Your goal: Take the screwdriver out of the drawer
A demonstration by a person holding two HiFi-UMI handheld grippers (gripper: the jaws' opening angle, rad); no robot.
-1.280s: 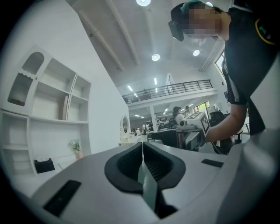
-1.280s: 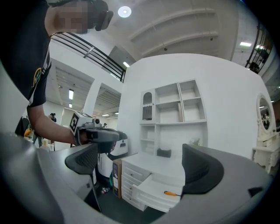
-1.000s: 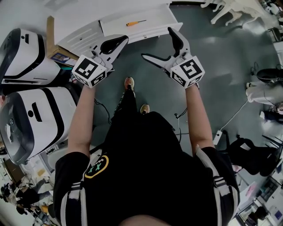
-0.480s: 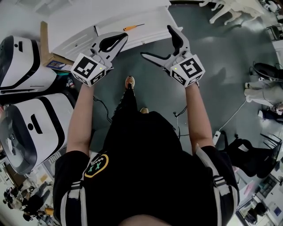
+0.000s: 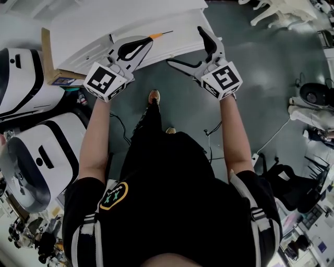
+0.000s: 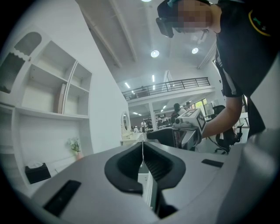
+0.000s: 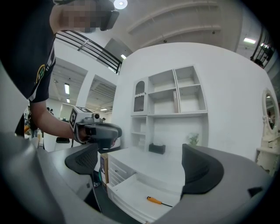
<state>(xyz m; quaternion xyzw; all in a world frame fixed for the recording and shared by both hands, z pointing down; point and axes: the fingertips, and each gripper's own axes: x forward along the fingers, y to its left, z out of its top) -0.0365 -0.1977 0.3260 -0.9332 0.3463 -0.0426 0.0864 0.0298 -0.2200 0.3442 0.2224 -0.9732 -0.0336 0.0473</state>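
An orange-handled screwdriver lies in the open white drawer at the top of the head view. My left gripper is shut with nothing between its jaws; its tips overlap the drawer's front edge just below the screwdriver handle in the head view. My right gripper is held open in front of the drawer's right part, and the screwdriver shows between its jaws, farther off. The left gripper shows in the right gripper view.
The drawer belongs to a white cabinet with open shelves above and a black box on its top. A cardboard box and large white machines stand at left. The person's feet are on the grey floor.
Both grippers have drawn closer to the drawer. The left gripper's tips now sit next to the screwdriver handle in the head view. Left stays shut, right stays open.
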